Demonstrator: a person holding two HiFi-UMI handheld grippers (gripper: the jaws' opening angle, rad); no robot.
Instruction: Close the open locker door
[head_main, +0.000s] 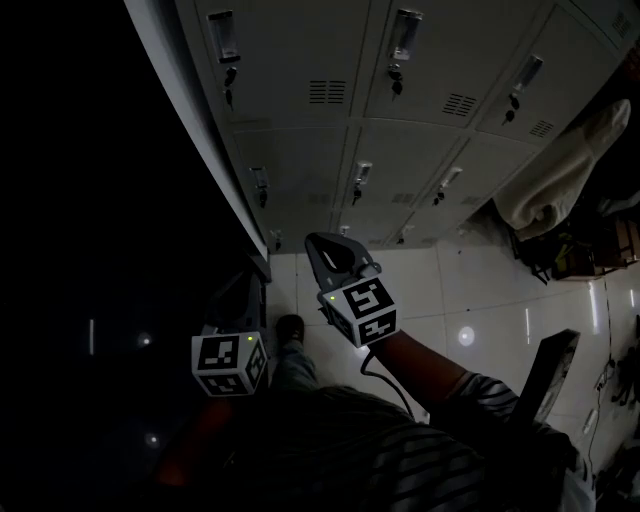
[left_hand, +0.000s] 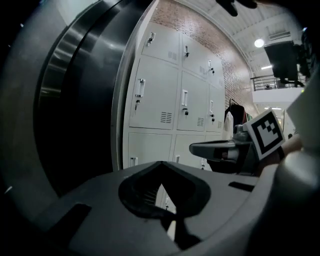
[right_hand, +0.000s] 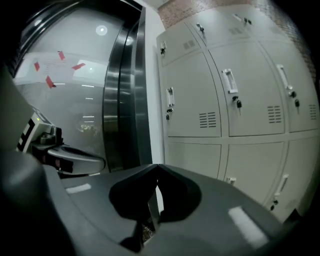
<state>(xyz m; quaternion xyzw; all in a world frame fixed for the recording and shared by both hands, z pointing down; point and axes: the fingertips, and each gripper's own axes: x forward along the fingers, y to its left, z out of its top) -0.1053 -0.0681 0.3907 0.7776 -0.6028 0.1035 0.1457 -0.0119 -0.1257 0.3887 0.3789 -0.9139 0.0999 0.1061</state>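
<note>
A bank of grey lockers (head_main: 400, 130) fills the top of the head view, and every door I can see lies flush with the others. The same lockers (left_hand: 170, 100) (right_hand: 235, 100) stand ahead in both gripper views, handles and keys showing. My right gripper (head_main: 318, 245) (right_hand: 156, 167) is held out towards the lowest row, apart from it, shut with nothing between its jaws. My left gripper (left_hand: 161, 162) stays lower and to the left near the dark steel frame; its jaws meet at the tip and hold nothing. Its marker cube (head_main: 230, 365) shows in the head view.
A dark steel door frame (right_hand: 125, 100) and a glass wall adjoin the lockers on the left. A pale cloth (head_main: 555, 175) hangs at the right over clutter. Below are a white tiled floor (head_main: 480, 300), a shoe (head_main: 290, 328) and a dark slanted board (head_main: 550, 375).
</note>
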